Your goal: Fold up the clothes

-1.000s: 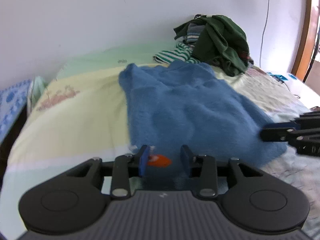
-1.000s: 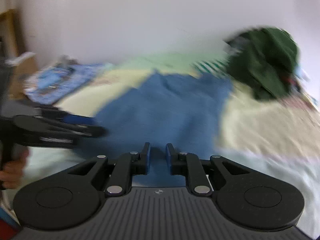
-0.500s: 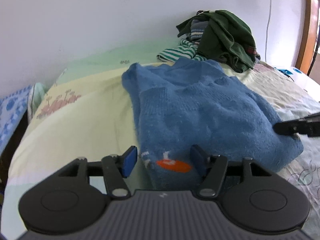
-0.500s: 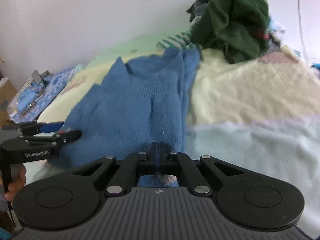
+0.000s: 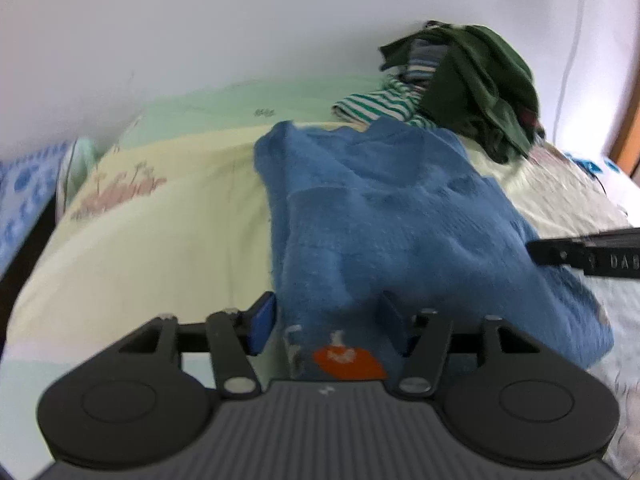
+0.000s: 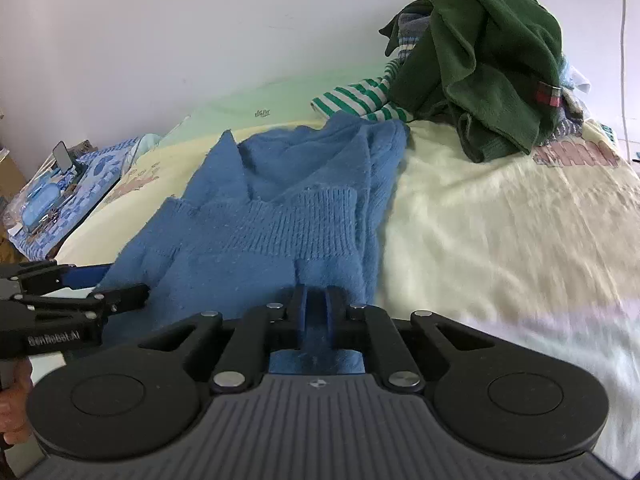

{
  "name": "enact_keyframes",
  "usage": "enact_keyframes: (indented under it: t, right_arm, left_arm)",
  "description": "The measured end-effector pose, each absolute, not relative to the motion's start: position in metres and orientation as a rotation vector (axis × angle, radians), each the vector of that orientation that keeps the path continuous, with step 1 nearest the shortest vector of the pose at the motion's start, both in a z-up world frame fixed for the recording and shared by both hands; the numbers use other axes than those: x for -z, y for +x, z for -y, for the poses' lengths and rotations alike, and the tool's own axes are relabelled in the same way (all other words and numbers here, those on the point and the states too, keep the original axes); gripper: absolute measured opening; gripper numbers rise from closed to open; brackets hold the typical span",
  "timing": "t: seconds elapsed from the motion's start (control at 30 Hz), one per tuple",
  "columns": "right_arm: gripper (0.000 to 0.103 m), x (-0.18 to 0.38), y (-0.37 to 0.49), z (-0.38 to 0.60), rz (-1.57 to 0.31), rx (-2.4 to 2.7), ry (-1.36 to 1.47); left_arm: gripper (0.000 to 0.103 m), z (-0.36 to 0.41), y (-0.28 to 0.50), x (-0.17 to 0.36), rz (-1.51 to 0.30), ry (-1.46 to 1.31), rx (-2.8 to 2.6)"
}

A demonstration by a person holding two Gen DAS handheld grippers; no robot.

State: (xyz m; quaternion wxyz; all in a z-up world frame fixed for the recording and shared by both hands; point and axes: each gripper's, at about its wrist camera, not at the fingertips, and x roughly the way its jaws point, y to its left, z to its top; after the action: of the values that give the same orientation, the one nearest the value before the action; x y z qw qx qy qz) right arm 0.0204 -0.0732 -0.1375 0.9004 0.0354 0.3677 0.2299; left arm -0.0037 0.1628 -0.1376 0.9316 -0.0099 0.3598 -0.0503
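A fuzzy blue sweater (image 5: 380,220) (image 6: 280,220) lies partly folded on the bed, its ribbed hem doubled back over the body. My left gripper (image 5: 326,312) (image 6: 124,280) is open at the sweater's near left edge. That edge, with an orange patch (image 5: 348,362), lies loose between the wide jaws. My right gripper (image 6: 316,296) (image 5: 536,250) pinches a fold of the sweater at its near right edge. Its jaws are opening slightly, and blue knit fills the narrow gap.
A pile of clothes (image 5: 472,92) (image 6: 480,60), dark green and green-striped, sits at the back by the wall. The pale yellow and green bedsheet (image 6: 500,220) stretches right of the sweater. A blue patterned cloth with small items (image 6: 60,184) lies far left. A hand (image 6: 14,404) holds the left gripper.
The left jaws have spread wide and let the sweater's edge go. The right jaws went from apart to pinched on the sweater. Both grippers shifted sideways along the near edge.
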Motion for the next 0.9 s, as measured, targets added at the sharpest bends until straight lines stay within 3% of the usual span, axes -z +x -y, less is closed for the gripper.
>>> enact_keyframes:
  t: [0.1, 0.3, 0.6, 0.9]
  right_arm:
    - [0.004, 0.139, 0.027, 0.074, -0.767, -0.497, 0.083]
    - [0.008, 0.133, 0.035, 0.078, -0.792, -0.516, 0.146]
    - [0.004, 0.136, 0.065, 0.069, -0.81, -0.48, 0.169]
    - [0.004, 0.132, 0.071, 0.064, -0.81, -0.402, 0.205]
  left_arm:
    - [0.069, -0.176, 0.004, 0.139, -0.775, -0.109, 0.114]
    - [0.062, -0.179, 0.018, 0.124, -0.799, -0.128, 0.102]
    - [0.08, -0.176, 0.053, 0.131, -0.829, -0.066, 0.039]
    - [0.091, -0.184, 0.082, 0.131, -0.87, -0.052, 0.079]
